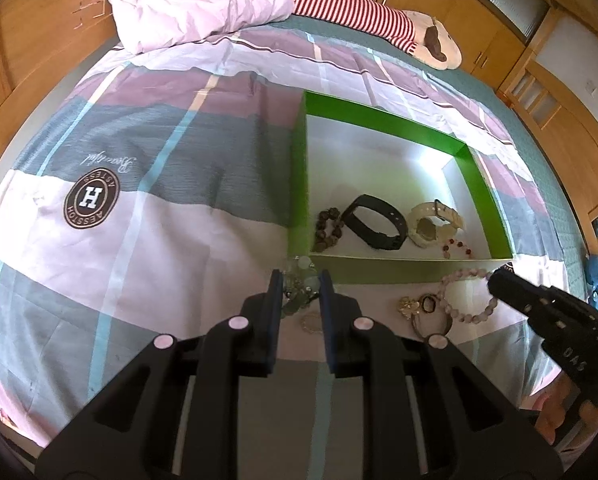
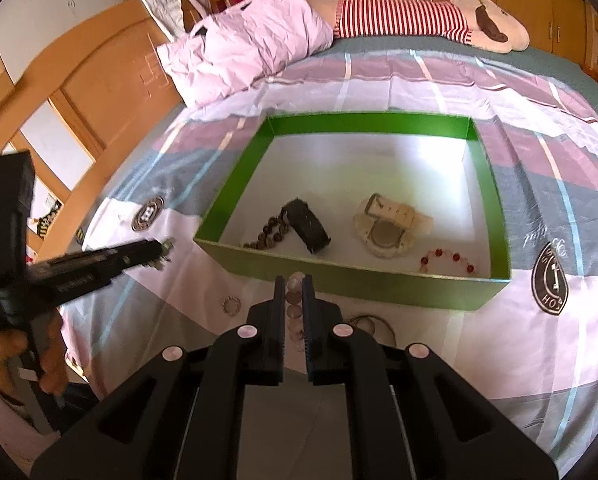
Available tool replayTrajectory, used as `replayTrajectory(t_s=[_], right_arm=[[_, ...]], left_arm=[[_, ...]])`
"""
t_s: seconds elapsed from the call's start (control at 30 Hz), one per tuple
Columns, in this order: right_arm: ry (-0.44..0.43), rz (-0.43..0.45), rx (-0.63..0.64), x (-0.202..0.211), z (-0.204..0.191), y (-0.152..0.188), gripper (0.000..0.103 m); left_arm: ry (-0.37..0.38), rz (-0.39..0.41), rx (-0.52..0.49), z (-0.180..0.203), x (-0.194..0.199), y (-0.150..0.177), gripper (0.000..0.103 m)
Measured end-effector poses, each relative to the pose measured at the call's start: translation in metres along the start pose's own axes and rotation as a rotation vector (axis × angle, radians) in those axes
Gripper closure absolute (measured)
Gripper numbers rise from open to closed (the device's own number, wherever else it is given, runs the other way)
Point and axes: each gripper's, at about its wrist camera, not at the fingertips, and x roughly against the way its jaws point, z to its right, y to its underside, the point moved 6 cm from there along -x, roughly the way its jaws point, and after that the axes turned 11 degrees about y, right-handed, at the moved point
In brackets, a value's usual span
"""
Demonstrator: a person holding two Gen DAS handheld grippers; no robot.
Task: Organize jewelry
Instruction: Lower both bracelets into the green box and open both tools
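A bed (image 1: 147, 184) covered in a pink, grey and white patchwork quilt holds an open green box (image 1: 383, 118) with a pale floor.

On the left, the left gripper (image 1: 301, 280) has its fingers drawn narrow around a pale green bead bracelet (image 1: 299, 286), which bunches between the pads just short of the box's near wall. In the right wrist view the same gripper looks lifted off the quilt with beads dangling at its tip, though that part is blurred, so this is a guess. A small clear ring of beads (image 1: 311, 323) lies on the quilt just below it.

Inside the box, left to right: a dark brown bead bracelet (image 1: 329, 229), a black band (image 1: 375, 222), a cream wristwatch (image 1: 433, 222), and a red and clear bead bracelet (image 1: 457, 247) near the right front corner.

On the right, the right gripper (image 2: 294, 286) has its fingers closed narrow on a pink bead bracelet (image 1: 469, 294), whose loop hangs outside the box. Beside it lie a gold charm and dark rings (image 1: 423, 307), too tangled to separate.

The step in hand seems to be carrying both held bracelets to the box. Next, each needs lifting over the near wall and releasing onto bare floor, clear of the pieces already there.

The box's near wall hides the floor strip behind it.
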Motion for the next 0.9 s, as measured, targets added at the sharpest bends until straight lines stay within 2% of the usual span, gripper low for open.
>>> replayTrajectory(t_s=[0.23, 0.47, 0.57, 0.7, 0.83, 0.9], right_arm=[[0.016, 0.04, -0.038, 0.012, 0.012, -0.011, 0.095], [0.113, 0.17, -0.061, 0.025, 0.035, -0.033, 0.095], [0.124, 0.168, -0.109, 0.014, 0.052, -0.042, 0.095], [0.153, 0.137, -0.154, -0.01, 0.07, -0.05, 0.095], [0.193, 0.105, -0.15, -0.026, 0.079, -0.045, 0.095], [0.218, 0.082, -0.14, -0.03, 0.08, -0.043, 0.089]], left_arm=[[-0.011, 0.029, -0.033, 0.025, -0.007, -0.013, 0.085], [-0.04, 0.044, -0.108, 0.048, -0.03, -0.037, 0.085], [-0.05, 0.057, -0.137, 0.05, -0.04, -0.045, 0.085], [-0.022, 0.002, -0.104, 0.044, -0.059, -0.047, 0.085], [-0.03, -0.005, -0.109, 0.039, -0.071, -0.051, 0.085], [-0.019, -0.022, -0.088, 0.036, -0.076, -0.05, 0.082]])
